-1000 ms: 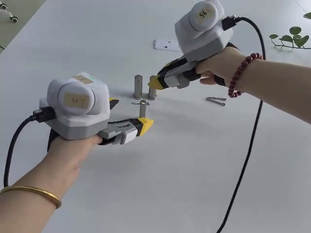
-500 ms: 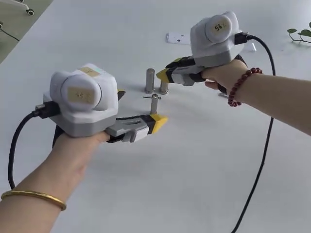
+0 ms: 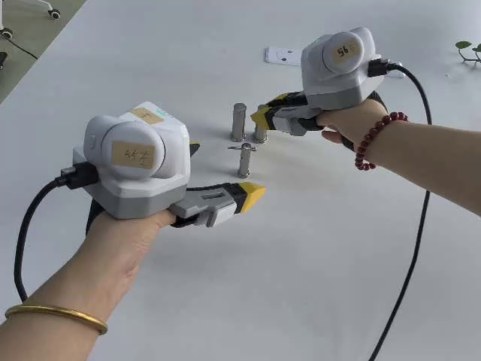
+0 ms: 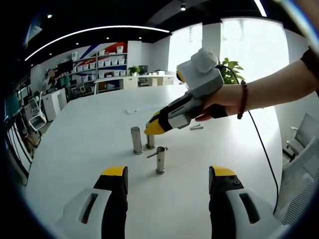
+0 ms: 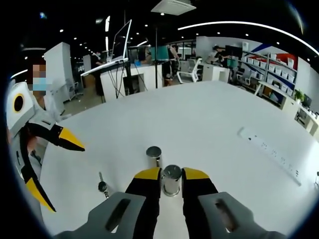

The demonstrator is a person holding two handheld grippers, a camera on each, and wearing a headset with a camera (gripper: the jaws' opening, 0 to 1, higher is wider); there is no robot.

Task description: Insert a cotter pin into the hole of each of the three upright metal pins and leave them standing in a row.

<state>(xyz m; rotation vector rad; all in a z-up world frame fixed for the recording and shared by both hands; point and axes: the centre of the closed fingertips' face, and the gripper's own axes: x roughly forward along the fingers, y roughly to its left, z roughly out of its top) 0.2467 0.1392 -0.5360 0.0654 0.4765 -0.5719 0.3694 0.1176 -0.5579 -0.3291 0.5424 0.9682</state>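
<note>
Not much has moved since a second ago. My head has turned a bit, but the three pins stand in the same spots and my right gripper [image 3: 261,118] still stays at the short pin [image 5: 172,180].

That gripper is closed in narrow on the short pin. One yellow tip hugs each side of its round, flat top. My left gripper [image 4: 168,172] is wide, with nothing between its tips, and it hangs above the table [image 3: 316,263] just near the cotter pin post [image 3: 244,162].

The pins are round, shiny grey metal, and all three stand upright. The tall pin [image 3: 239,122] is just beside the short one. The cotter pin post stands nearer to me, a bit apart from them. A thin cotter pin [image 3: 242,147] pokes sideways through its top.

The table is white and smooth. A white power strip [image 3: 284,55] lies far behind the pins. A black cable [image 3: 409,226] trails down from my right gripper. In the head view, that gripper's yellow tip covers part of the short pin.
</note>
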